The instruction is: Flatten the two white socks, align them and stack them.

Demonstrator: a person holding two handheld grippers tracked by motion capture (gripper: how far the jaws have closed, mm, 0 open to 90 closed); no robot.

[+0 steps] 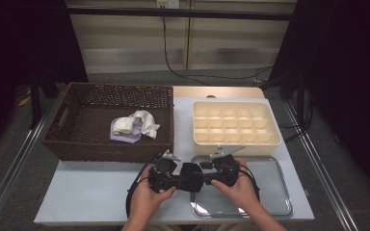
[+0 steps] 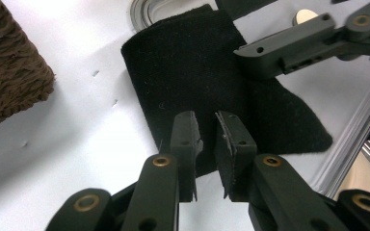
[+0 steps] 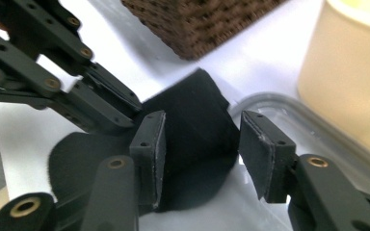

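Observation:
A black cloth (image 1: 191, 177) lies at the table's front, partly over the left edge of a metal tray (image 1: 270, 192). In the left gripper view my left gripper (image 2: 207, 130) has its jaws nearly together, pinching the near edge of the black cloth (image 2: 192, 72). From the right gripper view that edge of the cloth (image 3: 192, 110) rises like a tent. My right gripper (image 3: 202, 132) is open, its jaws standing on either side of the raised cloth. In the high view the left gripper (image 1: 179, 181) and right gripper (image 1: 207, 179) face each other across the cloth.
A brown wicker basket (image 1: 67, 139) at the left holds white and lavender cloths (image 1: 135, 126). A cream box (image 1: 275, 142) split into several compartments stands behind the tray. Bare white table (image 1: 91, 192) lies at the front left.

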